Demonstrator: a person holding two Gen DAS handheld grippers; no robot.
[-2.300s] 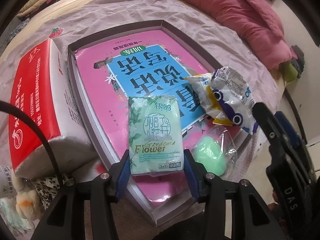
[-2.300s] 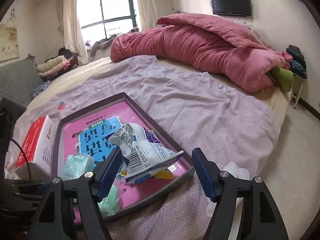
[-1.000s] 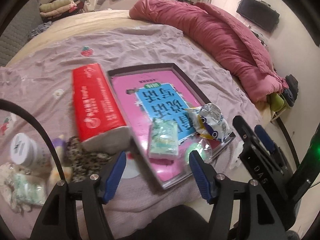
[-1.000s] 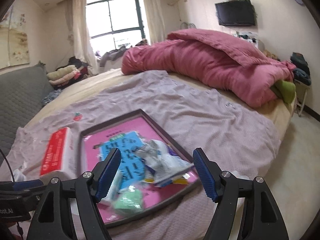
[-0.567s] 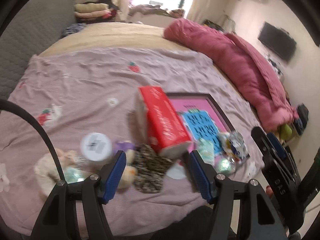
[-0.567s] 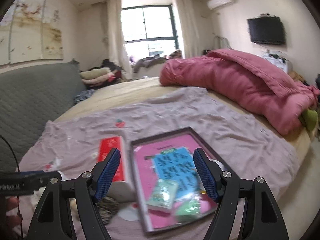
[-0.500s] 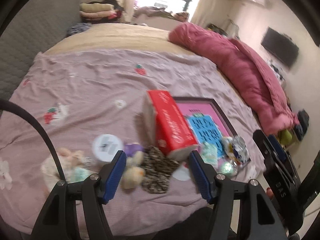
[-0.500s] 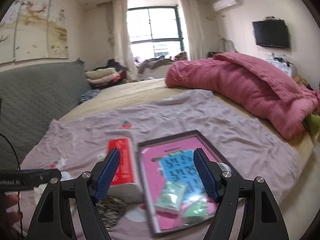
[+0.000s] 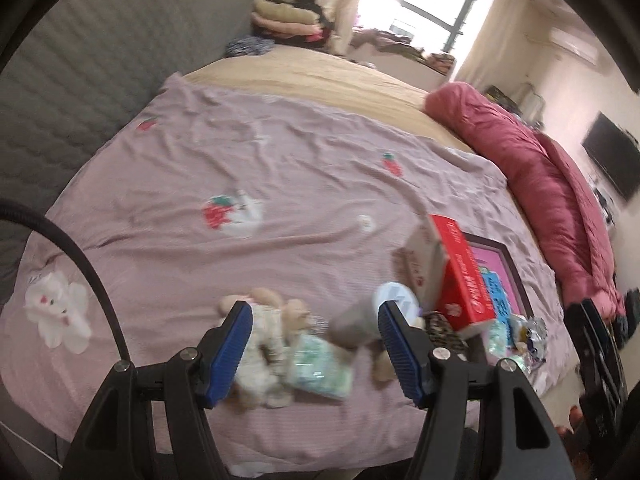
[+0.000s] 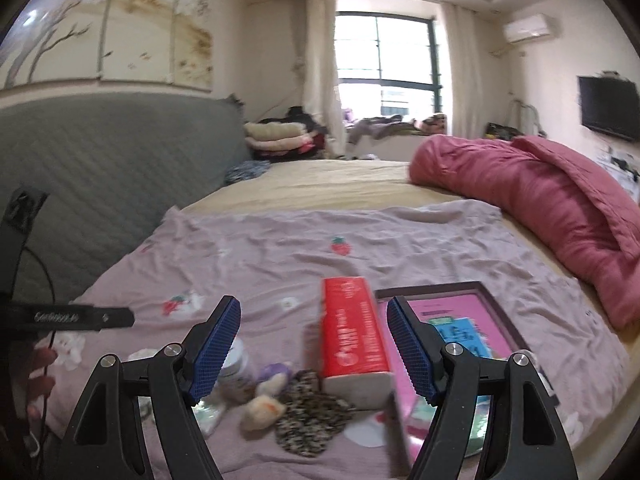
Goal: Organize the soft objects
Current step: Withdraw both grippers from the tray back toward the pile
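Lying blurred below gaping, empty left tongs (image 9: 314, 350): cream plush toy (image 9: 260, 354), mint tissue pack (image 9: 320, 368).

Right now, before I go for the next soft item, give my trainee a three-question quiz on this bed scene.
1. True or false: the left tool is open with nothing between its pads.
2. The red tissue pack lies: A) inside the framed tray B) beside the tray on the bedsheet C) on the pink duvet.
3. What patterned cloth lies just in front of the tissue pack?

Key: 1 true; 2 B; 3 the leopard-print cloth.
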